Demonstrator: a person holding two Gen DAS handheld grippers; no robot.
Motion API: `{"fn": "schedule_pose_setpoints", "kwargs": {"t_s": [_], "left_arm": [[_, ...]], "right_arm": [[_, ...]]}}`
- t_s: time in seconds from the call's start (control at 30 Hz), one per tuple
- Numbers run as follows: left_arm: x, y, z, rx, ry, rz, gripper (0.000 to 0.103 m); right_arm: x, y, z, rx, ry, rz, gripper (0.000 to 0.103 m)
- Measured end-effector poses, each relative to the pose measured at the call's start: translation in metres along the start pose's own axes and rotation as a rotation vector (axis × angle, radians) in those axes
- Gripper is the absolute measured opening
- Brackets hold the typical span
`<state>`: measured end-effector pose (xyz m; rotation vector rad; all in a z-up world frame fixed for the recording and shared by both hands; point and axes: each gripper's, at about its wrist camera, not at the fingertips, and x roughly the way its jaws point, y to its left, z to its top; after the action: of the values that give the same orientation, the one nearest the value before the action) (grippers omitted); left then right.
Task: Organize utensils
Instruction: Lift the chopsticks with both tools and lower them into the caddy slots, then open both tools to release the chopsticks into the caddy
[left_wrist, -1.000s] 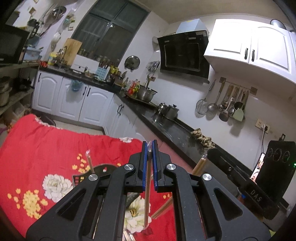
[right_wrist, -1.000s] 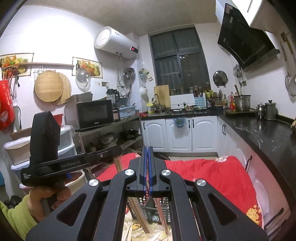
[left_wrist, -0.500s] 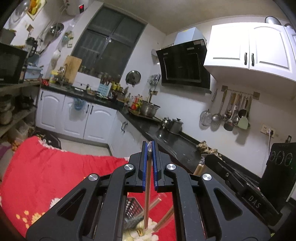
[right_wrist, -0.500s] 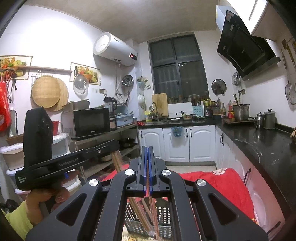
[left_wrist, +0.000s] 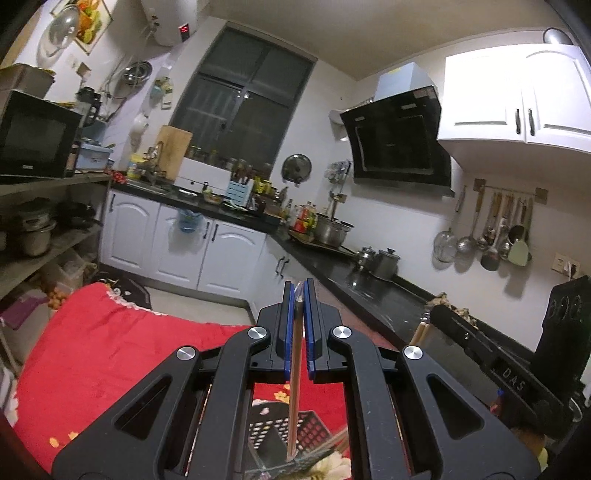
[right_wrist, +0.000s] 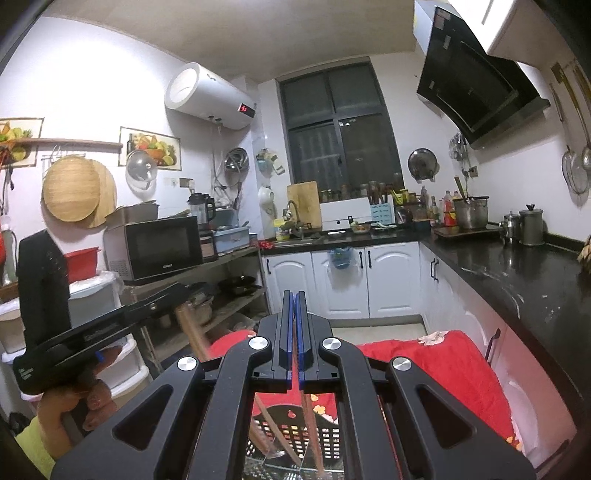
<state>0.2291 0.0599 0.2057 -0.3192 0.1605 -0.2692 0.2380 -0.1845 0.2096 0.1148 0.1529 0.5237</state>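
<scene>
My left gripper (left_wrist: 299, 295) is shut on a wooden chopstick (left_wrist: 294, 398) that hangs down toward a black perforated utensil basket (left_wrist: 273, 428) on the red cloth. My right gripper (right_wrist: 294, 299) is shut on a reddish chopstick (right_wrist: 310, 424) whose lower end points into the same basket (right_wrist: 291, 432). The left gripper with its chopstick (right_wrist: 192, 332) shows at the left of the right wrist view; the right gripper (left_wrist: 480, 354) shows at the right of the left wrist view. Both are held high above the basket.
A red flowered cloth (left_wrist: 110, 354) covers the table under the basket. A black counter (right_wrist: 517, 273) with pots runs along the right wall. Shelves with a microwave (right_wrist: 155, 247) stand left. White cabinets (right_wrist: 343, 280) lie ahead.
Both grippers have risen and tilted up with their chopsticks, so the red cloth and basket have dropped lower in both views. Both stay shut.
</scene>
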Motion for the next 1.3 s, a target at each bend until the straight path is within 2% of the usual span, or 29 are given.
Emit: {"fn": "schedule_pose_setpoints", "kwargs": {"t_s": [0.17,0.5,0.97,1.0,1.03,1.1,1.17,1.2,1.27,1.3], "left_arm": [[0.006,0.010,-0.007,-0.012,0.001,0.018,0.003],[0.025,0.017,-0.032,-0.005,0.012,0.047,0.003],[0.047,0.028,-0.066,-0.011,0.101,0.066,0.003],[0.048,0.030,-0.069,-0.012,0.111,0.074,0.005],[0.048,0.031,-0.071,-0.014,0.119,0.079,0.012],[0.046,0.034,-0.075,-0.025,0.136,0.080,0.026],[0.044,0.035,-0.077,-0.031,0.146,0.085,0.034],[0.043,0.036,-0.079,-0.035,0.150,0.088,0.038],[0.038,0.038,-0.081,-0.046,0.155,0.087,0.052],[0.035,0.039,-0.082,-0.048,0.158,0.088,0.056]], "right_arm": [[0.013,-0.008,-0.006,0.009,-0.026,-0.009,0.002],[0.035,-0.024,-0.027,0.045,-0.019,-0.025,0.002],[0.044,-0.030,-0.061,0.032,0.061,-0.096,0.003],[0.044,-0.031,-0.063,0.030,0.068,-0.107,0.010],[0.043,-0.031,-0.066,0.031,0.074,-0.120,0.026],[0.038,-0.033,-0.071,0.047,0.078,-0.129,0.042],[0.034,-0.033,-0.074,0.049,0.086,-0.131,0.042],[0.032,-0.033,-0.075,0.046,0.090,-0.136,0.045],[0.028,-0.034,-0.077,0.051,0.094,-0.148,0.054],[0.025,-0.035,-0.078,0.057,0.096,-0.149,0.058]]}}
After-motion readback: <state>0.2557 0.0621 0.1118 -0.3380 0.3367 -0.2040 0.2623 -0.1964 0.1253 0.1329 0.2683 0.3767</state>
